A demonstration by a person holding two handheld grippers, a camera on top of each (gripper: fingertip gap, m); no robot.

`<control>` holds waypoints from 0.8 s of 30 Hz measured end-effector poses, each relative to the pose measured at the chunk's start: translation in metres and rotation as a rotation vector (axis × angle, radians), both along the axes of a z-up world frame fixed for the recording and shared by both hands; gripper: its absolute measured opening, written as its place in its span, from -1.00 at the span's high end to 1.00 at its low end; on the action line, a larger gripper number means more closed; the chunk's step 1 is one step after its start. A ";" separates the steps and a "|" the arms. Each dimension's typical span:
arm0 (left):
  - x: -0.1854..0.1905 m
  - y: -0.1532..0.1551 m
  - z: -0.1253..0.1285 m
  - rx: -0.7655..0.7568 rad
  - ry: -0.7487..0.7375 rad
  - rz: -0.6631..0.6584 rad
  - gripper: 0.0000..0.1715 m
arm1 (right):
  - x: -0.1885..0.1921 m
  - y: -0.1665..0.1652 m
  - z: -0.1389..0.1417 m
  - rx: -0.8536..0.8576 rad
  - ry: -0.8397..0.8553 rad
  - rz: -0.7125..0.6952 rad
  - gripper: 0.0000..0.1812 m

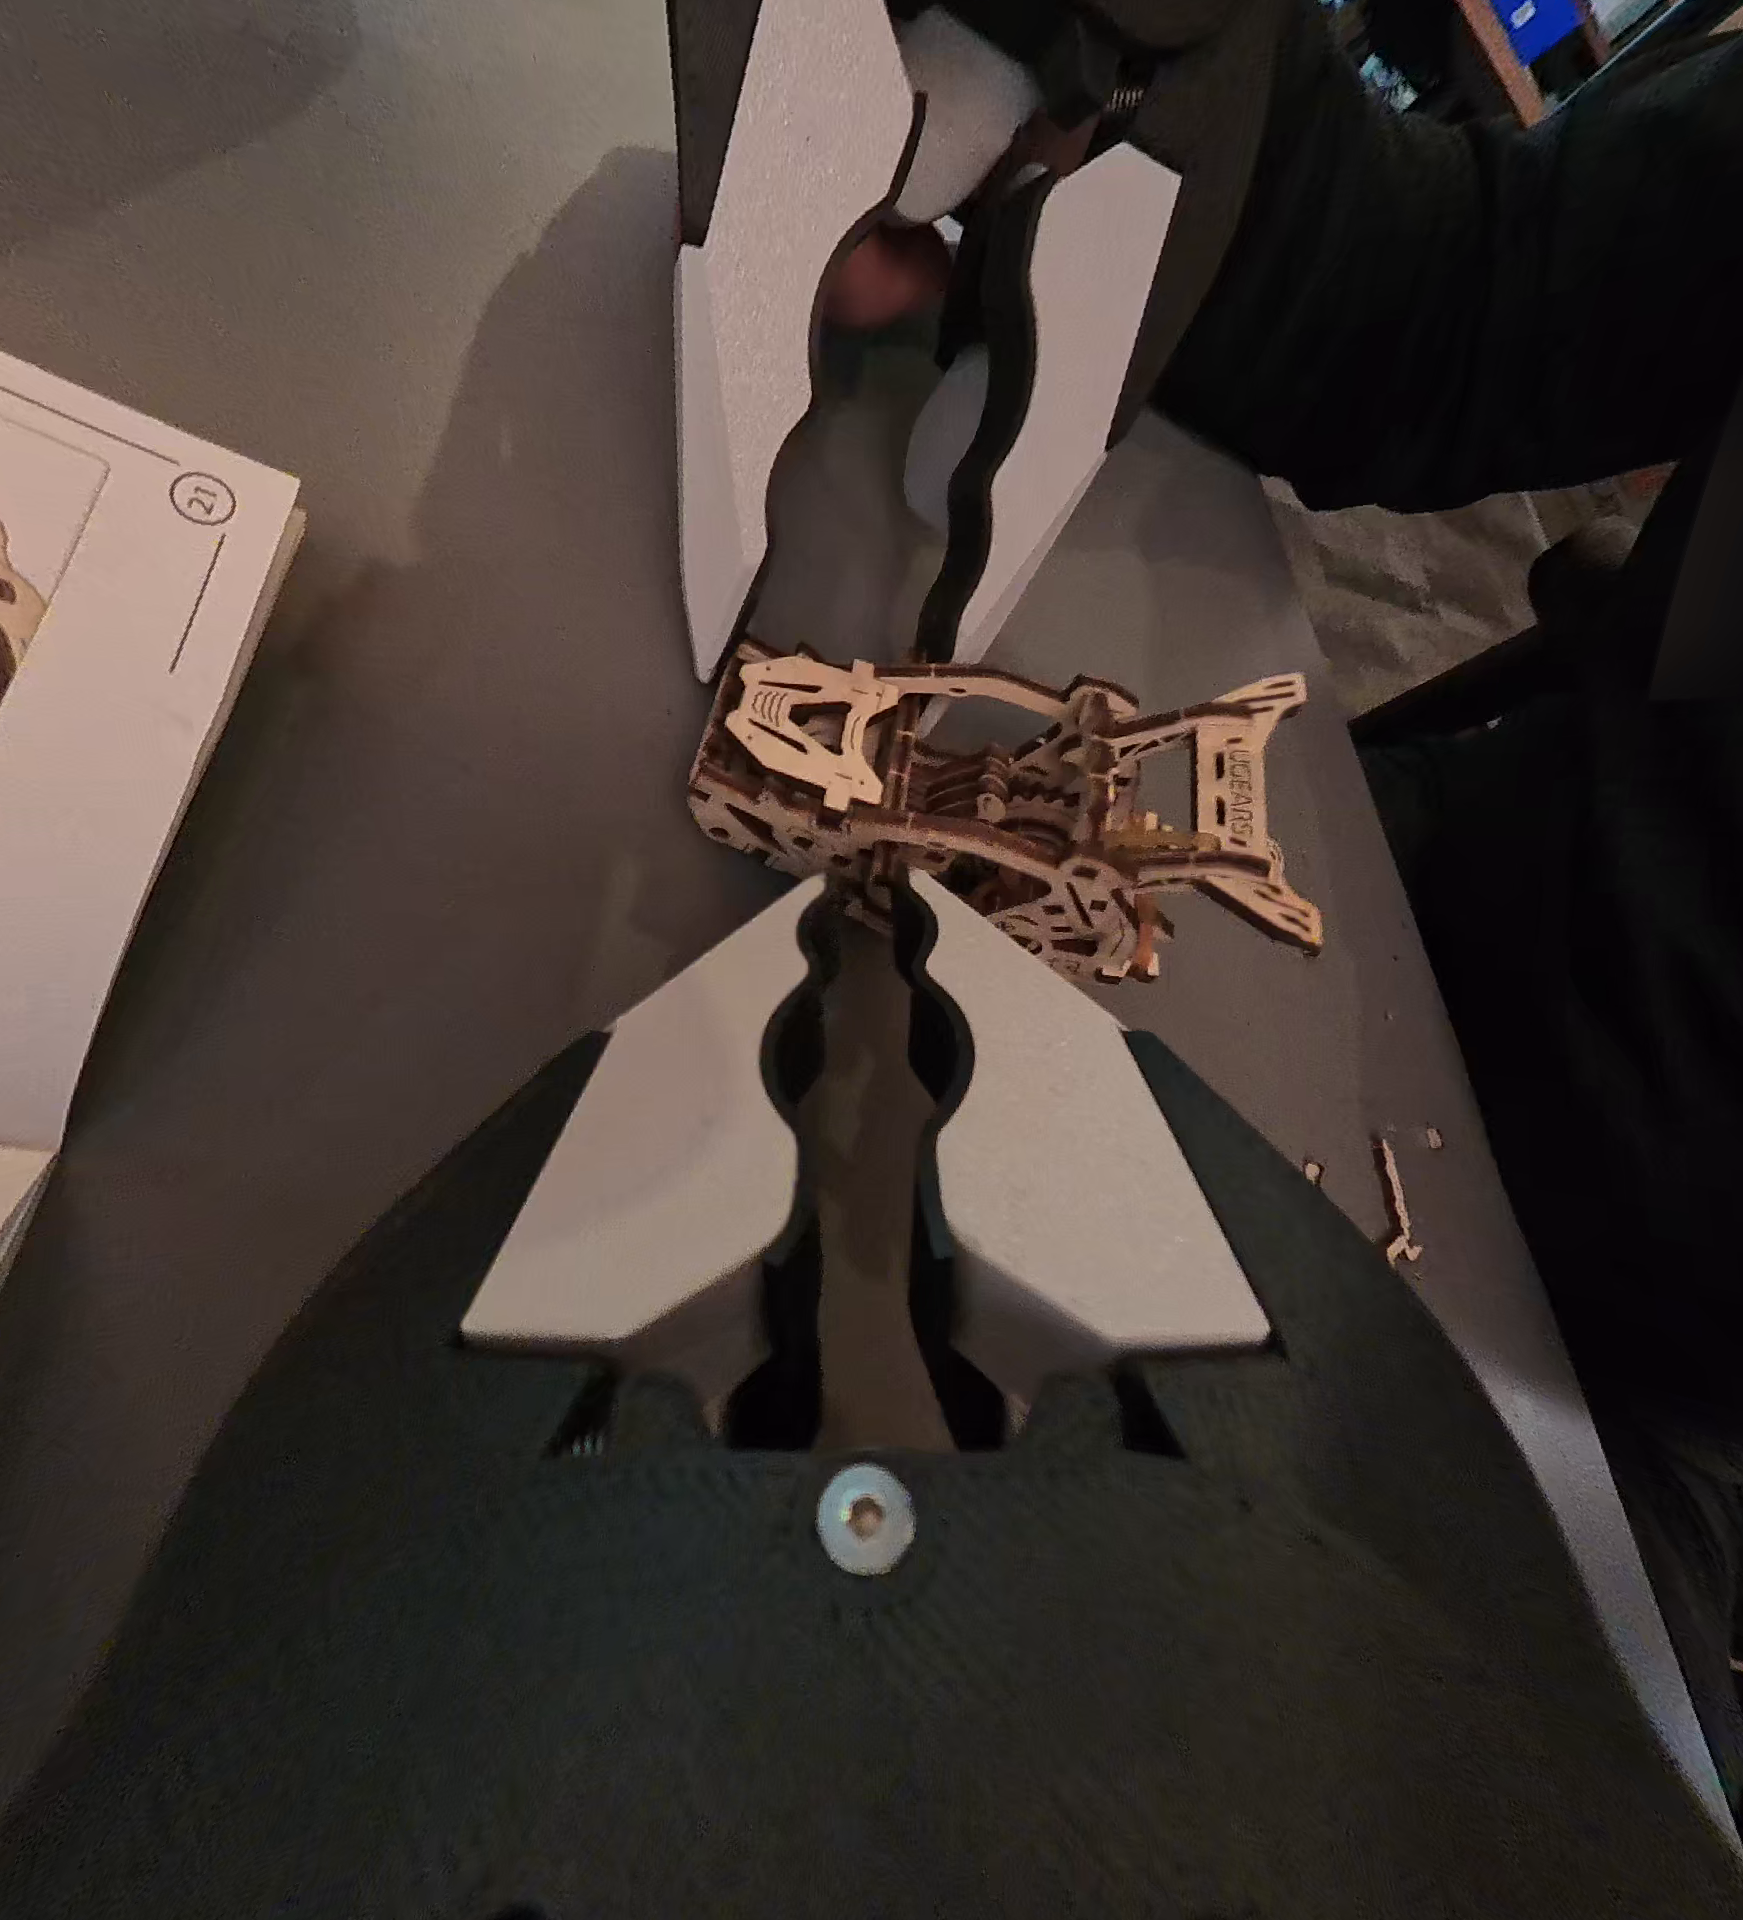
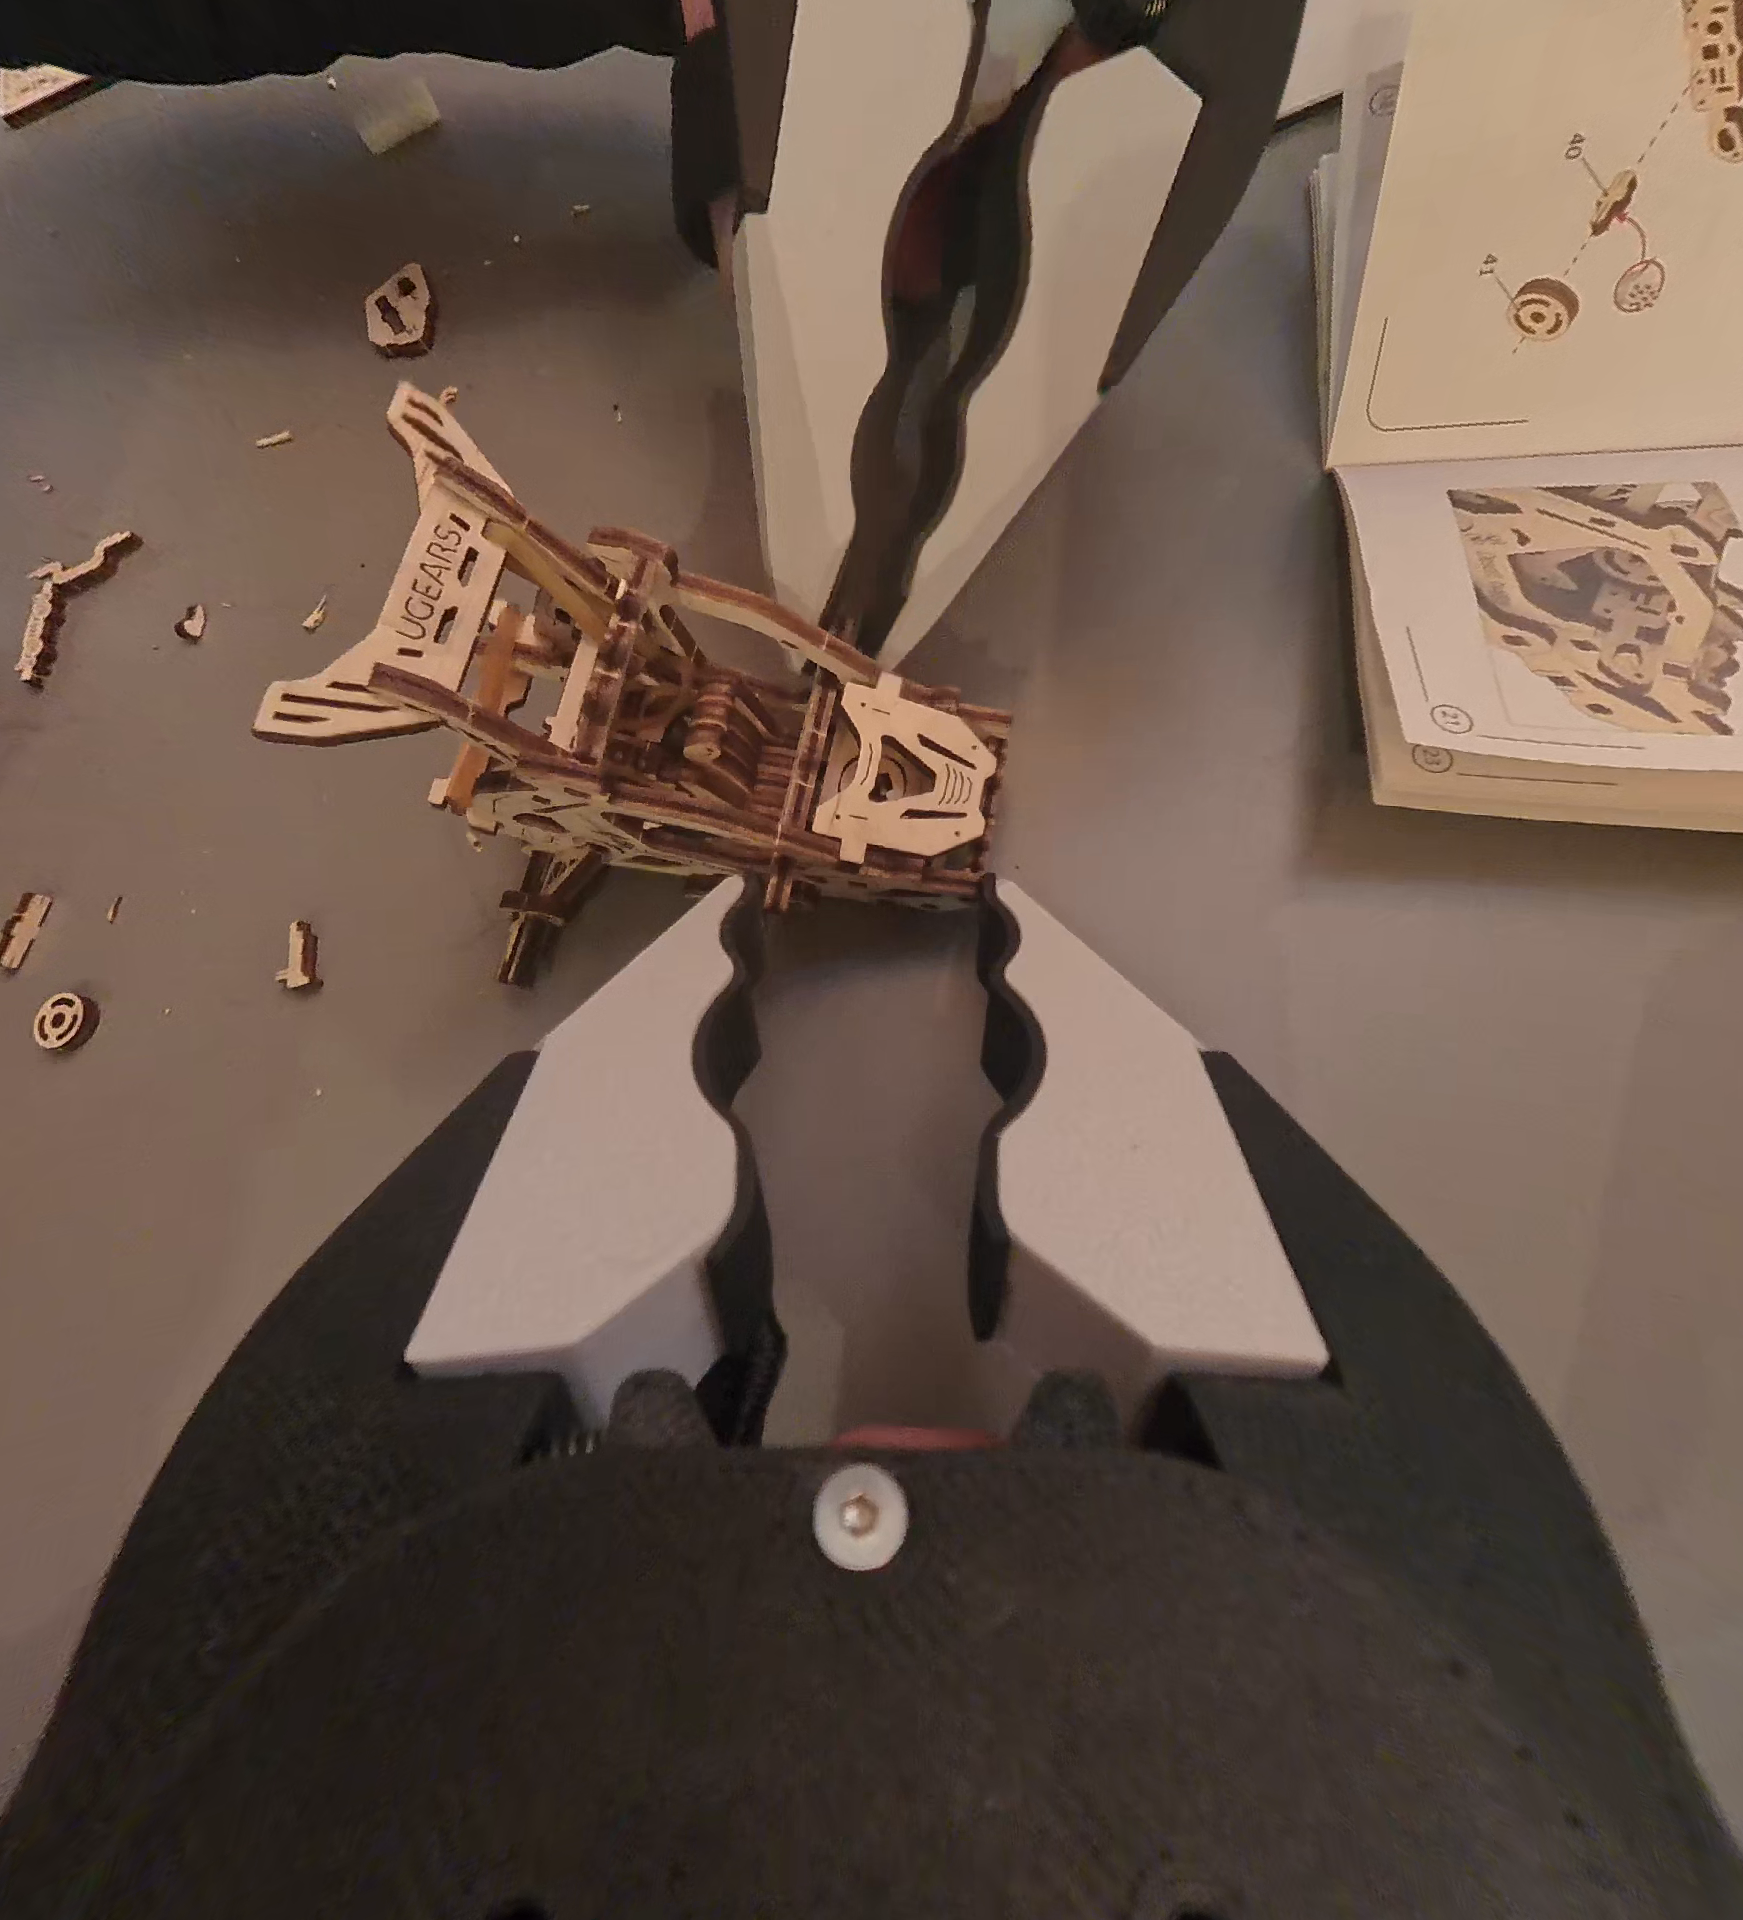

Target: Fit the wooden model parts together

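1. We found the wooden model (image 1: 992,810) standing on the grey table (image 1: 327,935), a half-built frame of thin laser-cut pieces with gears inside it.
2. The left gripper (image 1: 872,894) came at it from one long side. Its two white fingers were drawn nearly together, pinching a thin upright rib on the model's edge.
3. The right gripper (image 2: 872,894) faced it from the opposite side. Its jaws stood apart, one tip near the upright rib and the other at the model's blunt end. We could not tell whether the tips were touching the wood.
4. In the left wrist view the right gripper showed beyond the model with its fingers spread, a dark sleeve (image 1: 1469,312) behind it.
5. An open instruction booklet (image 2: 1594,623) lay on the table beside the blunt end of the model, well apart from it.
6. Loose wooden scraps (image 2: 56,613) and a small wooden ring (image 2: 65,1021) were scattered on the table off the model's flared end.
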State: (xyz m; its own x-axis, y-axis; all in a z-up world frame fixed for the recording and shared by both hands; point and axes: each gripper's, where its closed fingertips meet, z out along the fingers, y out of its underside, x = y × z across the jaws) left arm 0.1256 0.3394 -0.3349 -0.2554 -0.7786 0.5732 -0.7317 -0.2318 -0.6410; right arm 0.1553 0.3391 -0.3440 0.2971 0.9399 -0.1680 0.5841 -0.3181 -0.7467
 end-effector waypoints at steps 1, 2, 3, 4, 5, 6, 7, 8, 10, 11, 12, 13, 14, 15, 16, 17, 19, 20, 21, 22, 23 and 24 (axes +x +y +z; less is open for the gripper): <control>0.000 0.000 0.000 -0.004 0.000 0.002 0.94 | 0.000 0.000 0.000 0.000 0.000 -0.001 0.58; -0.001 -0.002 0.000 -0.009 0.005 -0.012 1.00 | 0.000 0.000 0.000 0.003 0.001 -0.002 0.58; -0.001 -0.002 0.000 -0.017 0.012 -0.015 1.00 | 0.000 0.000 0.000 -0.001 0.003 -0.001 0.58; -0.001 -0.002 -0.001 -0.027 0.018 -0.016 1.00 | 0.000 0.000 0.001 -0.004 0.004 -0.002 0.58; -0.001 -0.003 -0.001 -0.037 0.024 -0.017 1.00 | 0.000 0.000 0.001 -0.003 0.004 -0.002 0.58; -0.001 -0.003 -0.001 -0.053 0.032 -0.017 1.00 | 0.000 0.000 0.001 -0.002 0.003 -0.002 0.58; -0.001 -0.003 -0.001 -0.065 0.037 -0.018 1.00 | 0.000 0.000 0.000 0.000 0.002 -0.002 0.58; -0.001 -0.003 -0.001 -0.071 0.039 -0.020 1.00 | 0.000 0.000 0.000 -0.001 0.003 -0.002 0.58; -0.001 -0.004 -0.001 -0.093 0.049 -0.024 1.00 | 0.000 0.000 0.000 -0.002 0.003 0.000 0.58; -0.001 -0.005 -0.001 -0.105 0.056 -0.027 1.00 | 0.000 0.000 0.001 -0.003 0.003 0.001 0.58; -0.001 -0.005 -0.001 -0.112 0.059 -0.028 1.00 | 0.000 0.000 0.001 -0.003 0.003 0.001 0.58; -0.001 -0.005 -0.001 -0.124 0.064 -0.022 1.00 | 0.000 0.000 0.001 -0.004 0.003 0.002 0.58; -0.001 -0.005 -0.001 -0.148 0.073 -0.015 1.00 | 0.000 0.000 0.000 -0.003 0.003 0.002 0.58; -0.001 -0.005 0.000 -0.171 0.082 -0.011 1.00 | 0.000 0.000 0.001 -0.006 0.003 0.001 0.58; -0.001 -0.005 0.000 -0.182 0.088 -0.011 1.00 | 0.000 0.000 0.001 -0.006 0.003 0.000 0.58; -0.001 -0.005 0.000 -0.182 0.089 -0.015 1.00 | 0.000 0.000 0.001 -0.006 0.003 0.000 0.58; -0.001 -0.005 0.000 -0.195 0.094 -0.015 1.00 | 0.000 0.000 0.001 -0.011 0.004 0.000 0.58; -0.001 -0.005 0.000 -0.188 0.090 -0.011 1.00 | 0.000 0.000 0.001 -0.010 0.004 0.000 0.58; -0.001 -0.005 -0.001 -0.185 0.089 -0.003 1.00 | 0.000 0.000 0.000 -0.010 0.004 -0.001 0.58; -0.001 -0.004 -0.001 -0.186 0.088 0.007 1.00 | 0.000 0.000 0.000 -0.011 0.003 -0.002 0.58; -0.001 -0.004 -0.001 -0.184 0.087 0.016 1.00 | 0.000 0.000 0.000 -0.008 0.003 -0.002 0.58; -0.001 -0.003 -0.001 -0.172 0.084 0.022 1.00 | 0.000 0.000 0.000 -0.005 0.000 -0.002 0.58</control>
State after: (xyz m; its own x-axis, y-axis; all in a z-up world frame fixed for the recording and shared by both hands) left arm 0.1244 0.3359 -0.3363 -0.1853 -0.6724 0.7166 -0.7743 -0.3492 -0.5278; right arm 0.1549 0.3389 -0.3438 0.2990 0.9386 -0.1724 0.5835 -0.3227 -0.7453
